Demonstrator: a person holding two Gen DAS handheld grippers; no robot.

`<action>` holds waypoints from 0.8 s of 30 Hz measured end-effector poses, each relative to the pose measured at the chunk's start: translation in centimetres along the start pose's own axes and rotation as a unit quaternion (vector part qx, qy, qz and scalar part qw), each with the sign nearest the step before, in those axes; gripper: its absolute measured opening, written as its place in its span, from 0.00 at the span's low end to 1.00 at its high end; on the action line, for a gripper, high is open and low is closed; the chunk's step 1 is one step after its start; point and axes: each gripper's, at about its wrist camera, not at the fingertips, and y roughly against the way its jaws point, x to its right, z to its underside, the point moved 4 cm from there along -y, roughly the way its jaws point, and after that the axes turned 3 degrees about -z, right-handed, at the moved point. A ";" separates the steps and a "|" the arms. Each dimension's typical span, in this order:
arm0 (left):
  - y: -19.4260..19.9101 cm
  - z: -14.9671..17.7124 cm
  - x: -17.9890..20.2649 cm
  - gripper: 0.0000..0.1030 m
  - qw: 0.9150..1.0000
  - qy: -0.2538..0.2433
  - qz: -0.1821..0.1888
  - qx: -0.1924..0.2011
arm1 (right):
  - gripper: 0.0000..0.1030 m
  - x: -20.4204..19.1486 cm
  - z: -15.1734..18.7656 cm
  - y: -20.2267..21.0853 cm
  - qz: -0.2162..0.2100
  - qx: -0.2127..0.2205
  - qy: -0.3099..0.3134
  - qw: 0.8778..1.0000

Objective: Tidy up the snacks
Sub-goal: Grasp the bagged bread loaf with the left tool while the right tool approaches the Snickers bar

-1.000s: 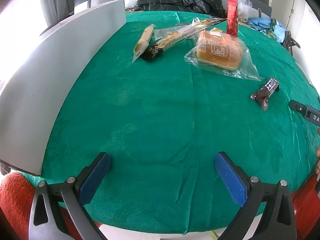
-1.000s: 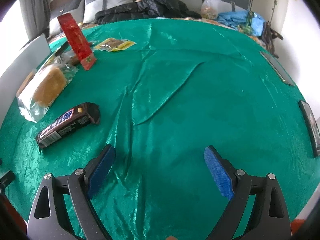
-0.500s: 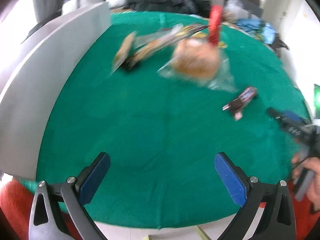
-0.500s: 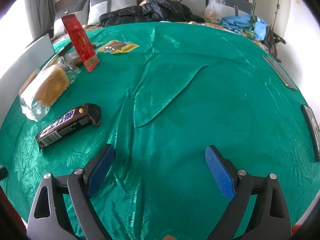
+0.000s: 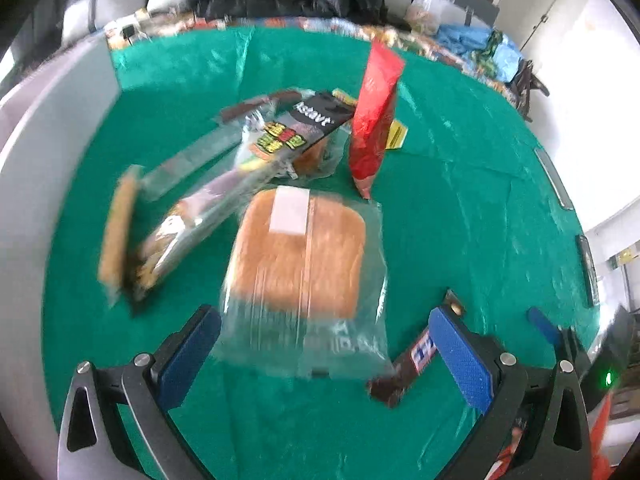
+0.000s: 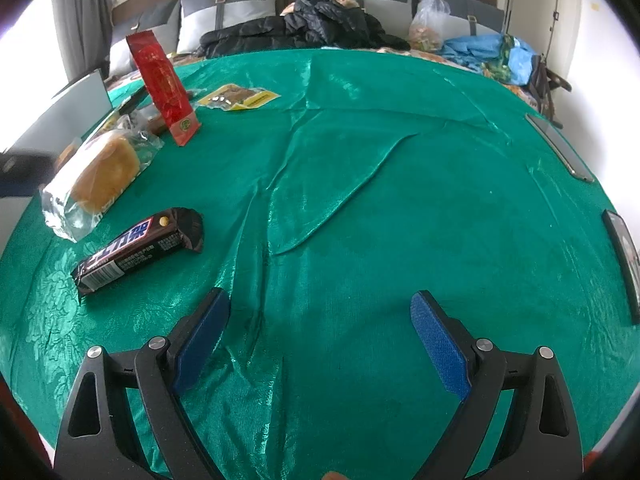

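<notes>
Your right gripper (image 6: 320,332) has loads of room: the green tablecloth (image 6: 400,220) ahead of it is bare apart from a few creases, out to two flat dark devices (image 6: 622,248) lying along the right edge. Far side of the table ends at a sofa with a black jacket (image 6: 304,28) piled on it. All the snacks sit off to your left. The chocolate bar (image 6: 136,250) is nearest, then the bagged bread (image 6: 98,176), then the upright red pouch (image 6: 164,86) and a yellow packet (image 6: 240,98) behind it.

Your left gripper (image 5: 320,352) is much tighter. A grey panel (image 5: 36,184) runs along its left side, and a blurry pile of long wrapped snacks (image 5: 224,184) lies between that and the bread.

Both sets of tongs are spread wide and gripping nothing. The left one straddles the near end of the bread bag (image 5: 304,272); I can't tell if the pads touch the plastic. Its right finger (image 5: 460,356) overlaps the chocolate bar (image 5: 404,368) in view.
</notes>
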 end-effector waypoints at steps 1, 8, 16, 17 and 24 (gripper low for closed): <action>-0.5 -0.1 0.1 1.00 1.000 -0.001 -0.009 -0.006 | 0.91 0.0 0.0 0.0 0.000 0.000 0.000 1.000; -4.5 0.1 -0.3 1.00 0.997 -0.005 -0.061 -0.044 | 0.92 0.0 0.0 -0.1 0.000 0.000 0.000 1.000; -2.0 1.9 0.8 0.70 0.998 -0.036 -0.059 -0.004 | 0.92 0.0 -0.1 0.0 -0.001 0.000 0.001 1.000; -1.3 2.6 0.9 0.70 0.998 -0.041 -0.056 0.001 | 0.92 0.0 -0.1 0.0 -0.001 0.000 0.001 1.000; 4.3 9.8 -2.0 0.70 0.999 -0.014 -0.039 0.018 | 0.92 -0.1 -0.2 0.0 -0.001 0.000 0.001 1.000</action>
